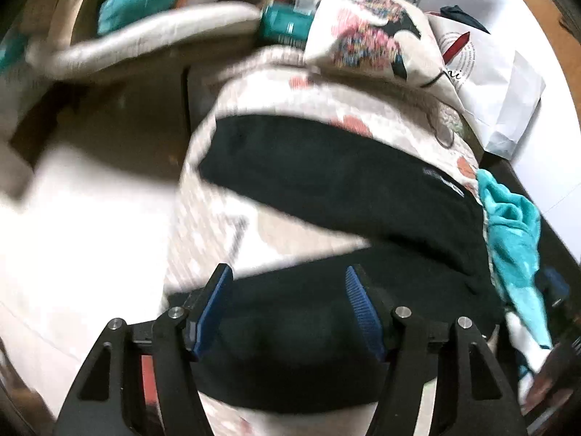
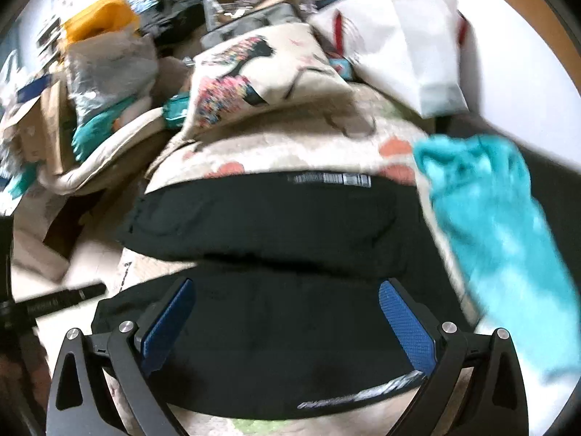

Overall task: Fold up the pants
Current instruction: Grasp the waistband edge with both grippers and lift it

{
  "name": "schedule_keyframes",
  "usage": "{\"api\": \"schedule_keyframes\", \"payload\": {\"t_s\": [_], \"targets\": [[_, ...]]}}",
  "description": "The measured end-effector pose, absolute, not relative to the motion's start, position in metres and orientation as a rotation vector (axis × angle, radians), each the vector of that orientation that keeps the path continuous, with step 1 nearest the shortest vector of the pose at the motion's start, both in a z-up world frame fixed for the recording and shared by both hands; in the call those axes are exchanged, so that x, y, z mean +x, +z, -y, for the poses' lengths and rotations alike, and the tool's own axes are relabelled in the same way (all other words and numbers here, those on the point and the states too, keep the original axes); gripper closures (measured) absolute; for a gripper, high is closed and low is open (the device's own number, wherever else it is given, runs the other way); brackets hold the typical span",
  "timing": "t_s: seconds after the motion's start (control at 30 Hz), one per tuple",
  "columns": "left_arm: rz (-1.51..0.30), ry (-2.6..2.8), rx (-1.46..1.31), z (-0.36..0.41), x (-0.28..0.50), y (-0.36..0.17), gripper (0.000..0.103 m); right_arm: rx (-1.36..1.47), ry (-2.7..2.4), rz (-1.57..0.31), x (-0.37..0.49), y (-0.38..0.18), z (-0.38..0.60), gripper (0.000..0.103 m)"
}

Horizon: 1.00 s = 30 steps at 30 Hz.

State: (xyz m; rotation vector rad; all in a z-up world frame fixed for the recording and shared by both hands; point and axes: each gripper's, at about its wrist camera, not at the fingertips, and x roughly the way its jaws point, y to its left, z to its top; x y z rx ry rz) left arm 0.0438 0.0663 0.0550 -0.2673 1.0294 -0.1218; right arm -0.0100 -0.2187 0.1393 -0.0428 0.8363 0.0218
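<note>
Black pants [image 2: 261, 218] (white lettering blurred, unreadable) beneath both wide, empty tongs [image 1: 288, 309] [image 2: 287, 323].

We see a quilted bed [image 1: 290, 109] bearing black pants [image 1: 326, 189], a printed pillow [image 1: 363, 29] past them, and a teal cloth [image 1: 512, 225] at its edge.

clutter [image 2: 109, 54] blurred, pants [image 1: 326, 181] edges smeared
</note>
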Motion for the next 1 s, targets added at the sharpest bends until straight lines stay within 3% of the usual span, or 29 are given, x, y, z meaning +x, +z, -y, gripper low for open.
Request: {"api": "schedule_keyframes", "payload": {"t_s": [0.2,0.5,0.8,1.0], "targets": [[-1.031,-0.092,-0.213,-0.091,0.116,0.056,0.039,-0.166,0.069,-0.877,0.053,0.144,0.231,0.000],[-1.069,-0.114,-0.331,-0.131,0.214,-0.012,0.039,-0.196,0.102,-1.034,0.171,0.079,0.250,0.001],[-1.022,-0.229,-0.237,-0.120,0.268,-0.034,0.039,-0.352,0.239,-1.075,0.248,0.027,0.217,0.006],[-0.994,-0.277,-0.165,-0.103,0.281,-0.045,0.024,-0.361,0.255,-1.098,0.274,0.000,0.221,0.010]]}}
